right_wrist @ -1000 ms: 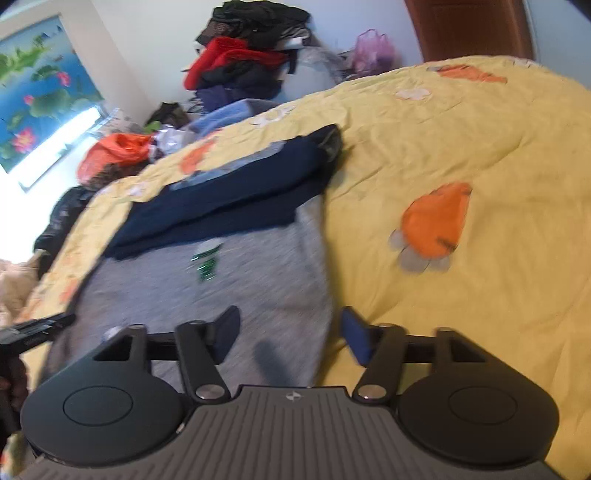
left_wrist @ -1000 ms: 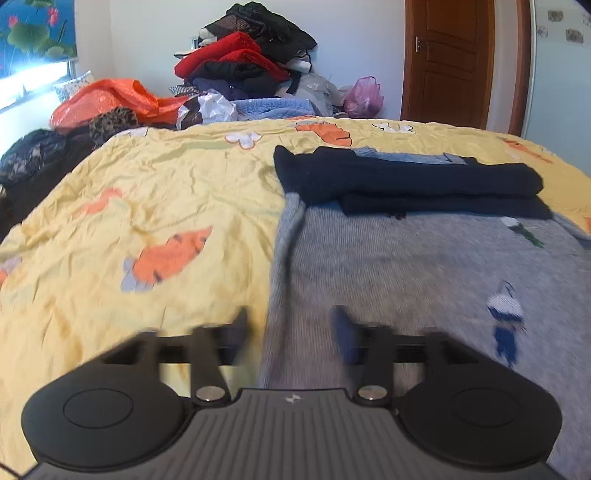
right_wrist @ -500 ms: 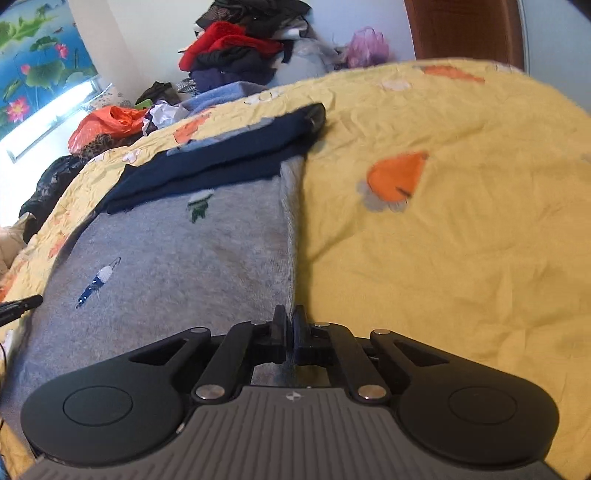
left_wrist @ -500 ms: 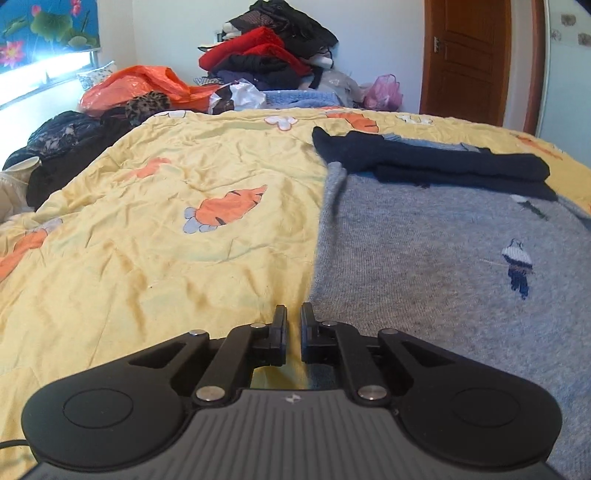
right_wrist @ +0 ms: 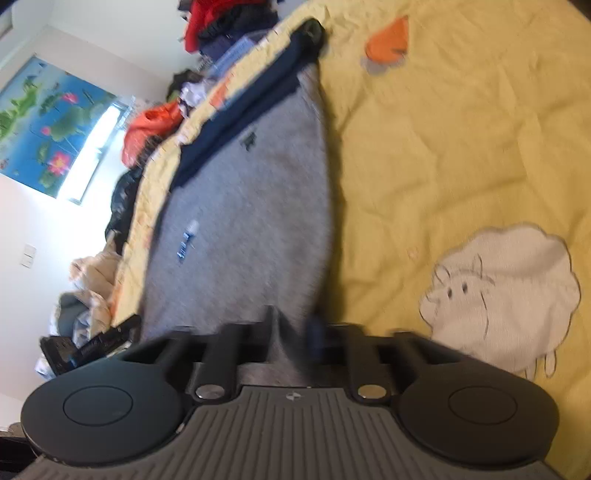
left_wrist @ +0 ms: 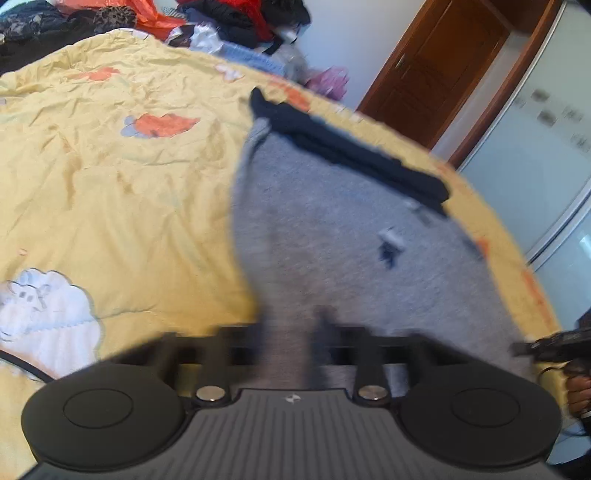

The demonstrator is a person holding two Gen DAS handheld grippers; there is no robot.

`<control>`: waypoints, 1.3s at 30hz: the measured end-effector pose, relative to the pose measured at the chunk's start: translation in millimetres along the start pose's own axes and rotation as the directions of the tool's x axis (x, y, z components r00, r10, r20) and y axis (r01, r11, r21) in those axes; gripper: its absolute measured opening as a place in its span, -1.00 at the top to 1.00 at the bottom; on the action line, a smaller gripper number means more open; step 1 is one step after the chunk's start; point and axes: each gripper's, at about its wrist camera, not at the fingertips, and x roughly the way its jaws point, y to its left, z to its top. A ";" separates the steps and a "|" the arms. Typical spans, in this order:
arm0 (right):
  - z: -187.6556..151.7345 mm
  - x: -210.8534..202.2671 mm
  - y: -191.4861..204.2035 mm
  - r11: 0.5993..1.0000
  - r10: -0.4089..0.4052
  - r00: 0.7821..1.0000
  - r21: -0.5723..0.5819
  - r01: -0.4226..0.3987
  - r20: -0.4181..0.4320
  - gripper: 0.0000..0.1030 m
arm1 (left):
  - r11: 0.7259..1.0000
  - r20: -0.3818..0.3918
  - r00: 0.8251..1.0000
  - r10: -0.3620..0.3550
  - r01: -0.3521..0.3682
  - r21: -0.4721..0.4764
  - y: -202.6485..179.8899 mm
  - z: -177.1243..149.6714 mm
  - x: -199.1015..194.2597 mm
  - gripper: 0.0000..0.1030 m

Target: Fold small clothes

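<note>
A grey knit sweater with small embroidered figures lies flat on a yellow bedspread. Its folded navy part lies across the far end. My left gripper is shut on the sweater's near left corner, and the cloth rises in a peak into the jaws. In the right wrist view the same sweater stretches away to the navy fold. My right gripper is shut on the near right corner, with grey cloth bunched between its fingers. Both views are blurred.
The bedspread has carrot and sheep prints. A heap of clothes and orange bags sit beyond the bed's far edge. A brown door stands at the back right. A person's hand shows at the right edge.
Both grippers went from open to shut on the sweater's near corners. Since then they have pulled the cloth up into peaks, and both views have rolled and shifted.
</note>
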 end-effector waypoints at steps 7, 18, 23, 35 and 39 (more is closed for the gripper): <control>-8.7 -20.3 4.8 0.989 -0.120 0.990 -0.084 0.126 0.076 0.83 | 0.996 -0.016 0.996 0.083 -0.082 0.041 14.0 3.6 -14.2 0.90; -44.4 -31.9 6.5 0.996 0.089 0.995 -0.006 -0.090 -0.054 -0.07 | 0.988 -0.042 0.989 -0.145 0.142 -0.066 11.1 -35.0 -40.1 0.02; -60.4 -24.8 8.0 0.999 0.038 0.996 -0.020 -0.040 -0.087 0.78 | 0.995 -0.100 0.990 -0.094 0.093 -0.020 3.5 -37.9 -37.5 0.90; -47.0 -48.0 15.0 0.987 -0.083 0.995 -0.141 0.075 -0.050 0.19 | 0.976 -0.121 0.992 0.031 -0.004 0.217 15.7 -7.5 -81.2 0.54; 4.0 -65.3 37.3 0.968 -0.166 0.951 -0.138 0.207 0.260 -0.16 | 0.972 0.159 0.986 0.052 -0.086 0.217 -4.7 44.3 -96.7 -0.80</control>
